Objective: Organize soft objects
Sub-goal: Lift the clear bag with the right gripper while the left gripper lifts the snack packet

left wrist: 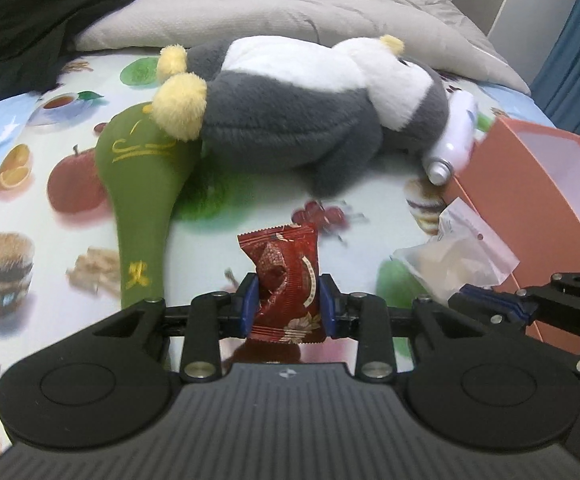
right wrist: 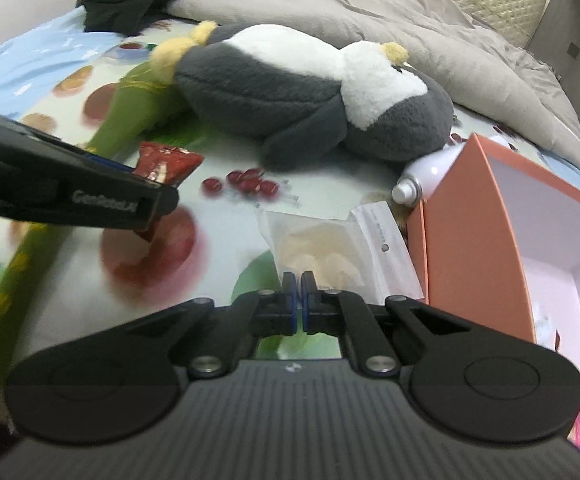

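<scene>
My left gripper (left wrist: 288, 300) is shut on a red snack packet (left wrist: 286, 280) and holds it above the fruit-print bed sheet (left wrist: 70, 208). The packet also shows in the right wrist view (right wrist: 166, 162). My right gripper (right wrist: 300, 300) is shut on the near edge of a clear plastic bag (right wrist: 330, 252) with pale contents, next to an orange box (right wrist: 478, 240). A grey and white plush penguin (left wrist: 310, 116) lies across the bed beyond both grippers. A green padded paddle-shaped item (left wrist: 142, 184) lies to its left.
A white spray can (left wrist: 454, 140) lies between the plush and the orange box (left wrist: 538, 208). A grey quilt (left wrist: 290, 4) and a black garment (left wrist: 30, 12) lie at the back of the bed. The box is open with a white inside.
</scene>
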`<act>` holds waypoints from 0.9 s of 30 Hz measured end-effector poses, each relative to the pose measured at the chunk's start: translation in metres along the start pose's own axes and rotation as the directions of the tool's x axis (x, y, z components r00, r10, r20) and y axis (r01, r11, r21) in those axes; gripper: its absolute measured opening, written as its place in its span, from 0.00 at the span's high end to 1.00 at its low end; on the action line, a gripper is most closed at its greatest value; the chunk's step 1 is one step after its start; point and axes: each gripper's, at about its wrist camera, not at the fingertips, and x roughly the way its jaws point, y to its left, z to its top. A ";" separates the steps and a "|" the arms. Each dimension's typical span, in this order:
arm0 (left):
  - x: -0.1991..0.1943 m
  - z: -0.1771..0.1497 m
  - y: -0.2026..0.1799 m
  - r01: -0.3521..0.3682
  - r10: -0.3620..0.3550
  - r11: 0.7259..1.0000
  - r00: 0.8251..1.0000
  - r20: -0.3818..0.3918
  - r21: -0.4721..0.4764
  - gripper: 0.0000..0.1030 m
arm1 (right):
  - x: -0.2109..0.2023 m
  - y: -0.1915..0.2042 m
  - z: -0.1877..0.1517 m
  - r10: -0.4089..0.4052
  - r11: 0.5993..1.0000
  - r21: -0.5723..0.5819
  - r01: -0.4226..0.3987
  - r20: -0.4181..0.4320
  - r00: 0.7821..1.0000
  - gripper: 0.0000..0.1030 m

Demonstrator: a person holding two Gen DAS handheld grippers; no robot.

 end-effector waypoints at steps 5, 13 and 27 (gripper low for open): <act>-0.024 -0.026 -0.003 0.007 -0.007 1.000 1.000 -0.003 -0.010 0.64 | -0.024 0.008 -0.022 0.020 1.000 0.007 -0.020 0.001 1.000 0.94; -0.047 -0.066 -0.004 0.040 -0.041 0.997 0.999 -0.023 -0.059 0.64 | -0.050 0.019 -0.050 0.072 0.996 0.051 -0.071 -0.032 0.997 0.94; -0.060 -0.078 0.000 0.049 -0.050 0.996 0.999 -0.011 -0.068 0.64 | -0.055 0.008 -0.055 0.199 0.960 0.200 -0.195 0.001 0.980 0.50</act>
